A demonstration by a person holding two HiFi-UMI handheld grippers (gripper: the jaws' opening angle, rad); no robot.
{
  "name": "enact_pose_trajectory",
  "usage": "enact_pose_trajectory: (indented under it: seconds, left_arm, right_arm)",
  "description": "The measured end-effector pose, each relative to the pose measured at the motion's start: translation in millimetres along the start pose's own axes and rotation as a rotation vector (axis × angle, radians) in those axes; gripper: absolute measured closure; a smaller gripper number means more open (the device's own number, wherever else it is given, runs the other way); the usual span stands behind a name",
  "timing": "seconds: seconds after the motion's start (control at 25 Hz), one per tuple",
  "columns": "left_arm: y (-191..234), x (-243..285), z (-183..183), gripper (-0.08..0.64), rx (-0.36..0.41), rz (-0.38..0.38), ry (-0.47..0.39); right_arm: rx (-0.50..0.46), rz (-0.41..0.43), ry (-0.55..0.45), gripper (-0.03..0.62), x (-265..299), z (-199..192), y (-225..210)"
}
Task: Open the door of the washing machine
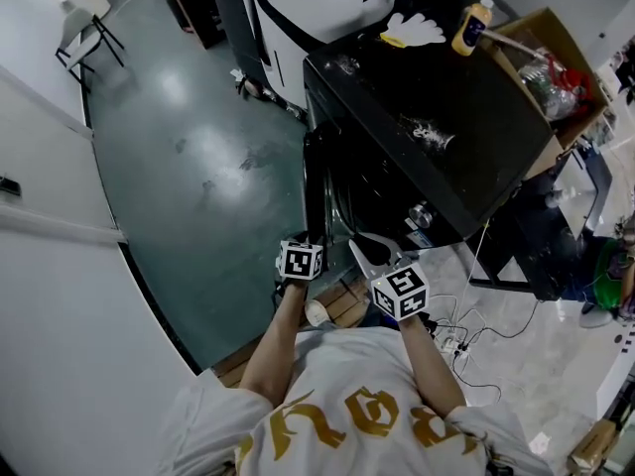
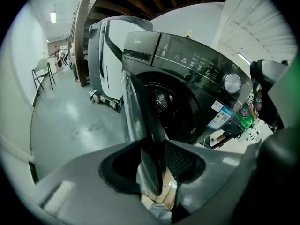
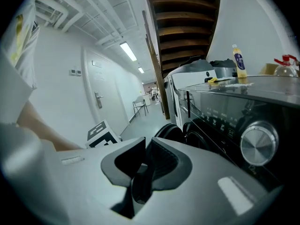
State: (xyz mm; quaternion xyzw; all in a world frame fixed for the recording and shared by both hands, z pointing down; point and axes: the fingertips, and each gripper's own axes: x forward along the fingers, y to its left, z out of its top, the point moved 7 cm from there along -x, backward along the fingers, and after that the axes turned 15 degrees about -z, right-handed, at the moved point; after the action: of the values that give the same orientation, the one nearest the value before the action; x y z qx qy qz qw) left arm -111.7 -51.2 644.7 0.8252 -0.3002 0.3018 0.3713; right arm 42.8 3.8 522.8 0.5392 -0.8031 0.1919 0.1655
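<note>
The black washing machine [image 1: 437, 97] stands in front of me, and its round door [image 1: 314, 181] is swung partly out to the left. In the left gripper view the door's edge [image 2: 136, 102] runs down between the jaws, and the open drum [image 2: 164, 104] shows behind it. My left gripper [image 2: 152, 158] is shut on that edge. Its marker cube [image 1: 301, 260] sits just below the door. My right gripper [image 3: 144, 161] hangs shut and holds nothing, in front of the control panel and below its dial [image 3: 258, 143]. Its cube [image 1: 400, 291] is to the right of the left one.
A yellow bottle [image 1: 473, 26] and a glove [image 1: 412, 30] lie on the machine's top. A cardboard box [image 1: 556, 67] sits at its right, a white appliance [image 1: 317, 3] behind it. Cables and a power strip [image 1: 451, 340] lie on the floor by my right side. A chair [image 1: 84, 33] stands far left.
</note>
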Motion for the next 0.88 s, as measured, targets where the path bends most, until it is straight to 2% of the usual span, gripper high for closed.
enact_pose_trajectory:
  seconds: [0.44, 0.6, 0.76, 0.88]
  left_arm:
    - [46, -38, -14, 0.423, -0.004, 0.097, -0.018]
    - [67, -46, -19, 0.425, -0.020, 0.100, 0.027]
    - [85, -55, -16, 0.425, 0.019, 0.110, 0.061]
    - [97, -60, -17, 0.425, 0.014, 0.140, 0.074]
  right_arm:
    - [-0.035, -0.004, 0.005, 0.551, 16, 6, 16]
    - [-0.047, 0.001, 0.015, 0.554, 19, 7, 20]
    - [-0.065, 0.003, 0.024, 0.558, 22, 7, 24]
    - [-0.075, -0.010, 0.034, 0.569, 24, 6, 24]
